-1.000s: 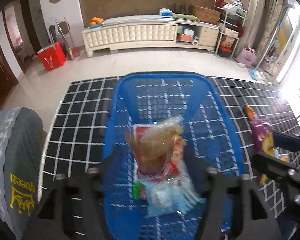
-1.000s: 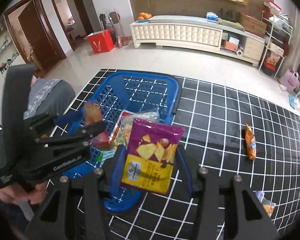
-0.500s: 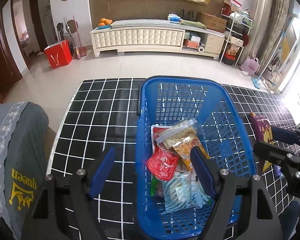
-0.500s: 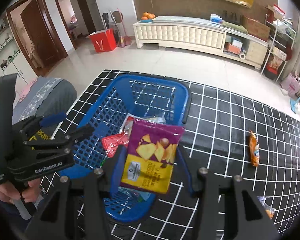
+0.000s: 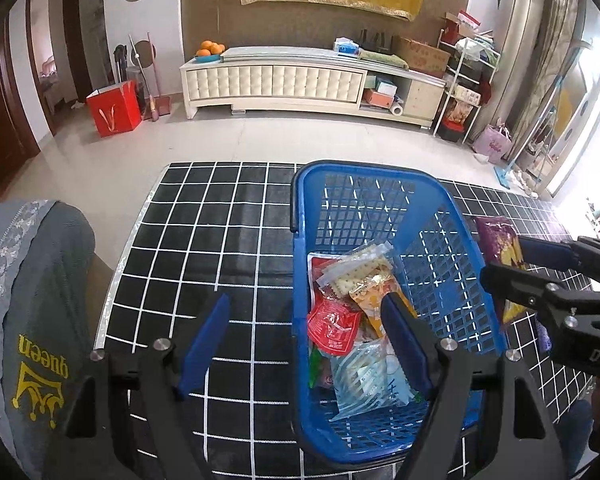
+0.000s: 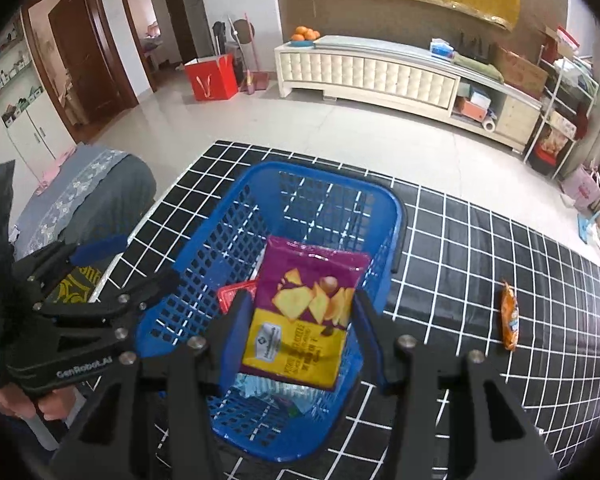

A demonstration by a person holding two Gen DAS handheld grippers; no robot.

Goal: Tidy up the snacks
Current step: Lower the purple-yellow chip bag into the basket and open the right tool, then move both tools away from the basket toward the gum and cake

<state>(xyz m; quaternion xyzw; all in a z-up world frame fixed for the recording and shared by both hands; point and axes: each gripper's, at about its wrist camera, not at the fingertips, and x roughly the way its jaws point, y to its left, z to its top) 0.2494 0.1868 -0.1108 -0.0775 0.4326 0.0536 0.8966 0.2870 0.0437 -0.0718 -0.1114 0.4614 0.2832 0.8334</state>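
Your right tongs [image 6: 298,322] are clenched on a purple and yellow chip bag [image 6: 302,316], pinching it by its two sides so it hangs upright over the blue basket [image 6: 204,256]. In the left wrist view the same bag [image 5: 498,248] shows just beyond the basket's right wall, held in the right tongs [image 5: 516,264] that reach in from the right.

Your left tongs [image 5: 306,330] are released and hold nothing; one pad [image 5: 204,340] sits over the black grid-patterned counter [image 5: 220,240] to the left of the basket, the other over the basket's contents. In the right wrist view the left tongs [image 6: 112,264] appear at the left edge, beside the basket's left wall.

The basket [image 5: 452,220] stands near the counter's front edge and already holds several snacks: a clear cracker pack [image 5: 360,270], an orange foil packet [image 5: 374,296], a red packet [image 5: 334,326] and a clear pale-blue bag [image 5: 370,376], heaped together in its near half.

An orange snack packet [image 6: 509,316] lies on the counter well apart from the basket, toward the counter's right edge.

A grey cushion [image 5: 32,320] with a yellow crown print sits off the counter's left edge.
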